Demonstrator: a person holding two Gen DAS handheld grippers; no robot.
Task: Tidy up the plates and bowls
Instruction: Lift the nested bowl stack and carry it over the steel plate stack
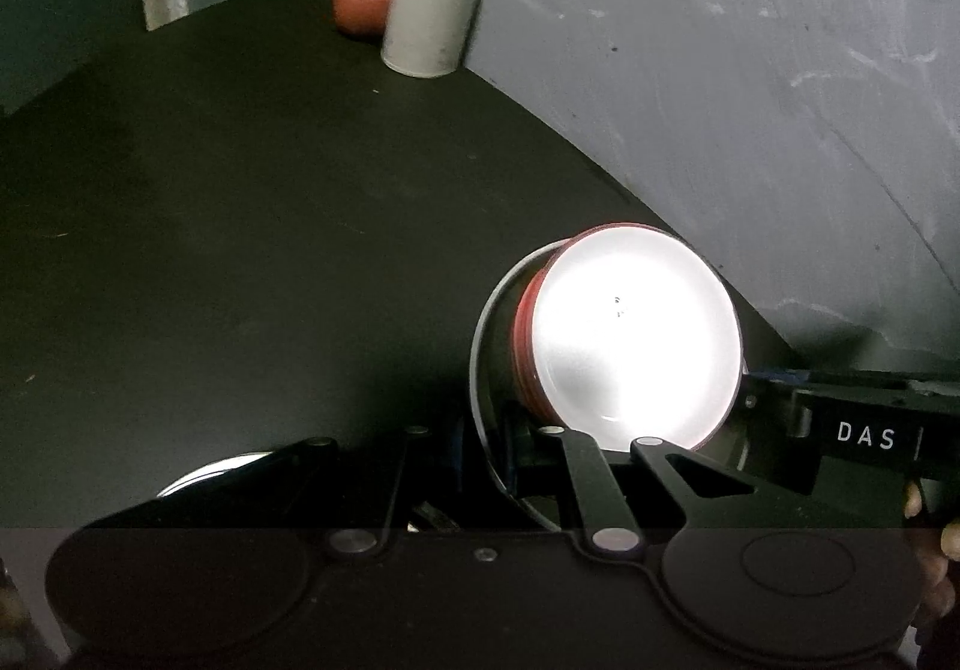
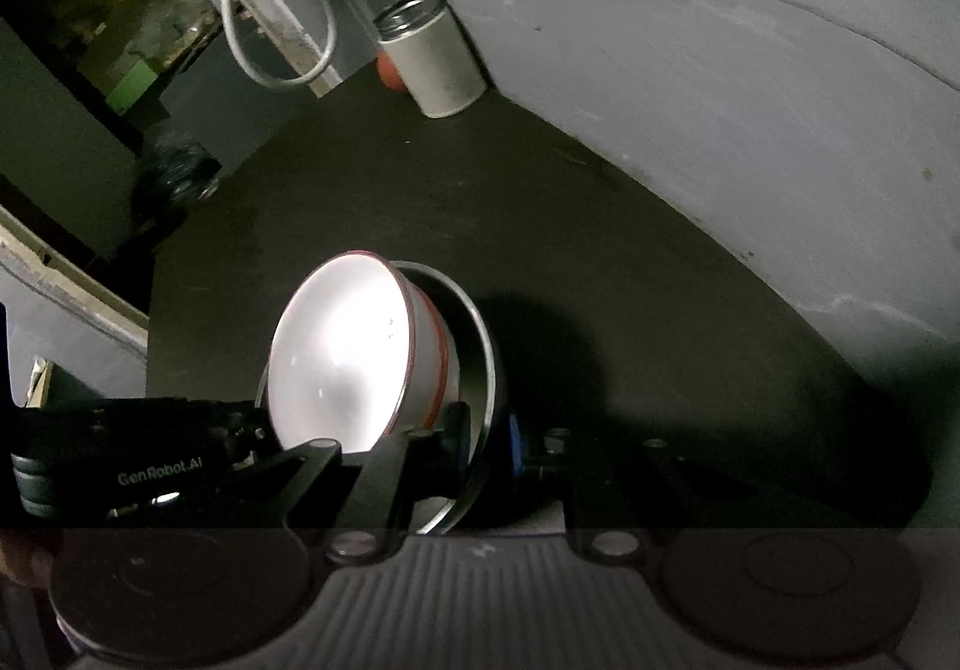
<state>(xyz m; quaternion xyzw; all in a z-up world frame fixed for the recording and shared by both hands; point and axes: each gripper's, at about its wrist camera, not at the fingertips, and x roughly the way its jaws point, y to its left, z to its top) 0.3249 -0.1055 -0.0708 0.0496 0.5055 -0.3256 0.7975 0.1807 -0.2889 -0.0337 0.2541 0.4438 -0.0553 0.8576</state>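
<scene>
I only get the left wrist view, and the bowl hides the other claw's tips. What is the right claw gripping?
Observer: The steel plate. Its rim runs between the right claw's fingers, behind the white bowl.
Operator: Is there anything past the table's left edge?
Observer: Yes, a dark bag lies beyond the table there.

Bowl (image 1: 630, 334): glossy white inside w/ strong glare, red bands outside; enamel or ceramic, can't tell. Plate (image 2: 477, 370): shiny metal rim, looks like steel. Table (image 1: 240, 220): dark, matt, faint scuffs. Wall (image 1: 750, 69): grey, matt, rough w/ scratches. Jar (image 1: 432, 15): matt white body, threaded metal neck. Ball (image 1: 360, 6): smooth, dull red. Cable (image 2: 282, 39): smooth white plastic.
</scene>
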